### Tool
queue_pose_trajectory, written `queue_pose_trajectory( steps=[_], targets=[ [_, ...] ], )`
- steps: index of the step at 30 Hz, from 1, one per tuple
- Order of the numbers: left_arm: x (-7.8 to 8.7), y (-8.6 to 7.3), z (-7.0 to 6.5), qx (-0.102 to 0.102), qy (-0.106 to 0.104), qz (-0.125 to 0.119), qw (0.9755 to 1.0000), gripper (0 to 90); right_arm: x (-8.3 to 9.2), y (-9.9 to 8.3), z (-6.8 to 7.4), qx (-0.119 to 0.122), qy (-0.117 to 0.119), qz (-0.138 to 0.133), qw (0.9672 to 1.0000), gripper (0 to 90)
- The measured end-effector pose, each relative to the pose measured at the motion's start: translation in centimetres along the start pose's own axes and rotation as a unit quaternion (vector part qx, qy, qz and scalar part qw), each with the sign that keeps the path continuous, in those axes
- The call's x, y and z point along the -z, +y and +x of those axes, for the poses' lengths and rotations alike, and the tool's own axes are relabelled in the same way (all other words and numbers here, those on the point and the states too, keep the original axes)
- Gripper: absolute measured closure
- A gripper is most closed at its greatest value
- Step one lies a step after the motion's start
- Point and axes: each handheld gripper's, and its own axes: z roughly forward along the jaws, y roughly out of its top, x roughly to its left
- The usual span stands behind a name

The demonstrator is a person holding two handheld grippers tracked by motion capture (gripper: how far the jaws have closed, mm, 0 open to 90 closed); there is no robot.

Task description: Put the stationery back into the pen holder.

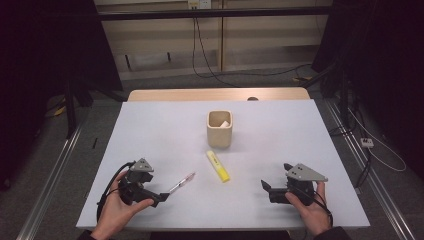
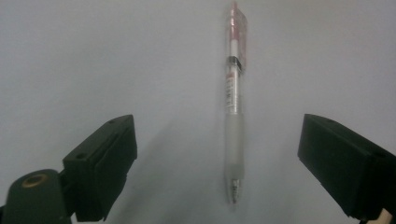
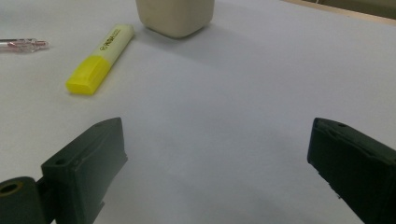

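Observation:
A clear pen (image 1: 181,183) with a pink end lies on the white table (image 1: 280,140) at the front left. My left gripper (image 1: 162,196) is held low right at the pen's near tip. In the left gripper view the pen (image 2: 234,116) lies lengthwise between the wide jaws of that gripper (image 2: 218,135), and neither pad touches it. A yellow highlighter (image 1: 218,166) lies near the table's middle, below a beige cup (image 1: 219,129). At the front right my right gripper (image 1: 265,186) is open over bare table (image 3: 215,135), with the highlighter (image 3: 100,60) and the cup (image 3: 175,16) ahead of it.
Something pale sits inside the cup. A wooden strip (image 1: 215,94) runs along the table's far edge. Beyond it are the floor, cables and dark stands at both sides. The pen's pink end (image 3: 23,45) shows at the far left of the right gripper view.

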Motion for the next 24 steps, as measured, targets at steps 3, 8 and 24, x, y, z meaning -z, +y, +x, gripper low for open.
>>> queue_pose_trajectory(
  steps=[3,8,24],
  targets=[
    [-0.7,0.1,-0.1,-0.014,-0.001,0.023,0.9996,16.6,0.0,0.0,0.0,0.001,0.001,0.001,1.0,4.0],
    [-1.0,-0.2,-0.2,-0.02,0.007,0.039,0.999,35.0,0.0,-0.1,-0.1,-0.001,-0.001,0.001,1.0,4.0],
    [-1.5,0.0,-1.4,-0.025,0.038,0.045,0.998,64.7,0.0,-0.1,-0.1,-0.001,-0.001,0.001,1.0,4.0]
  ],
)
